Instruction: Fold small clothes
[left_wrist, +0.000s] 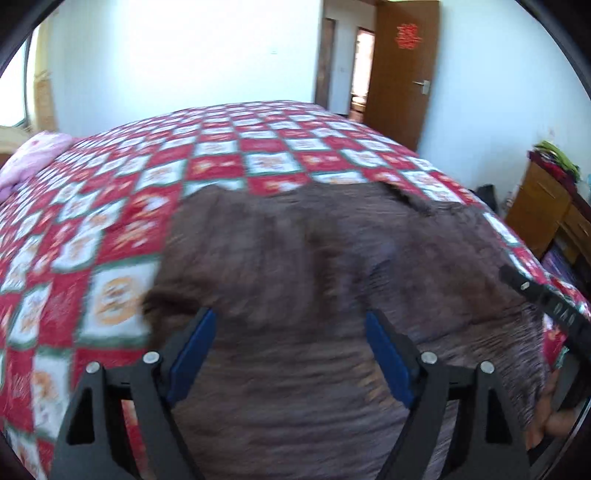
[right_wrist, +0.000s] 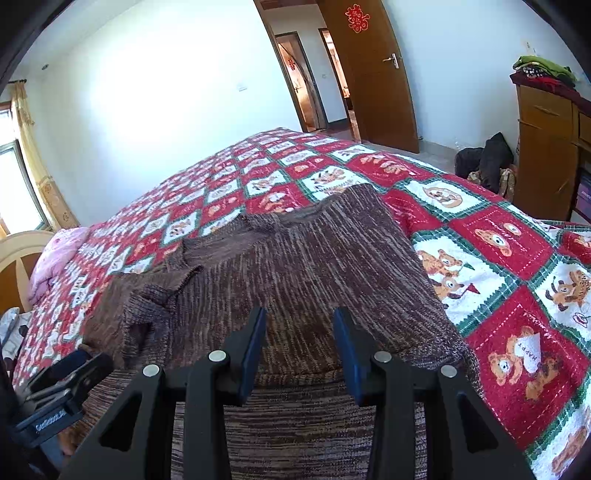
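While the brown sweater (right_wrist: 295, 258) runs lengthwise away from me up the bed (right_wrist: 498, 236), my left gripper (left_wrist: 291, 350) gapes wide and empty above its near hem. My right gripper (right_wrist: 299, 347), beside it on that hem, stands half open, gripping nothing I can see.

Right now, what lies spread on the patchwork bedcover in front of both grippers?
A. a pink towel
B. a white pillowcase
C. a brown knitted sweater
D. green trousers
C. A brown knitted sweater with a ribbed neckline lies across the red, white and green bedcover, under the left gripper and the right gripper.
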